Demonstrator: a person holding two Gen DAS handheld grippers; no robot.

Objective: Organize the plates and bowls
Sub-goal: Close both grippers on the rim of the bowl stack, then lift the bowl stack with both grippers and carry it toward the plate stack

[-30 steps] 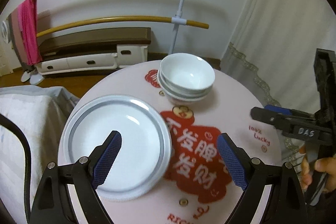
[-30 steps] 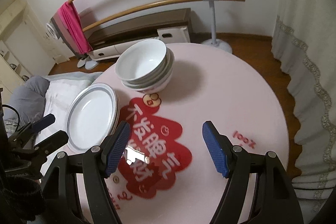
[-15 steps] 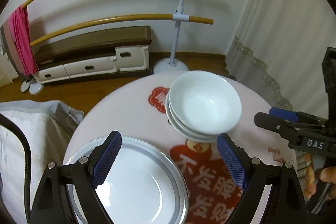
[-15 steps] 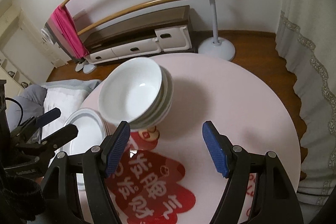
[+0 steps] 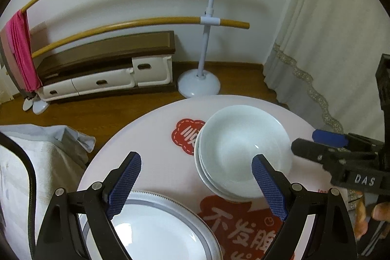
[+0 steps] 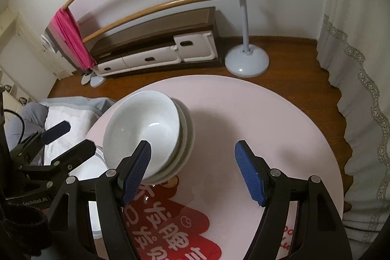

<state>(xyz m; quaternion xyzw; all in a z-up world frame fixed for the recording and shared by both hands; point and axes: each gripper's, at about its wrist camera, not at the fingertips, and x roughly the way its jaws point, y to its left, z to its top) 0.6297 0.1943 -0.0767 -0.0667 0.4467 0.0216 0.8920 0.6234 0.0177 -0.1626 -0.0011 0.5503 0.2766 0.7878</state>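
Bare pink tabletop (image 6: pixel 268 113) right of bowls (image 6: pixel 146 128)

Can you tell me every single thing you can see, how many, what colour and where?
bowls: a stack, at least three, white, on the far side of the table
plates: a stack, count unclear, white with grey rim, near left of the table
table: one, round, pink with red print
drying rack: one, white stand with two wooden bars, by the wall
cloth: one, pink, hanging on the rack's left end
cabinet: one, low, brown top and white drawers, against the wall
curtain: white, lace-trimmed, on the right
bedding: white and grey, left of the table
left gripper: black, blue pads, open
right gripper: black, blue pads, open
fingers: a few, far right
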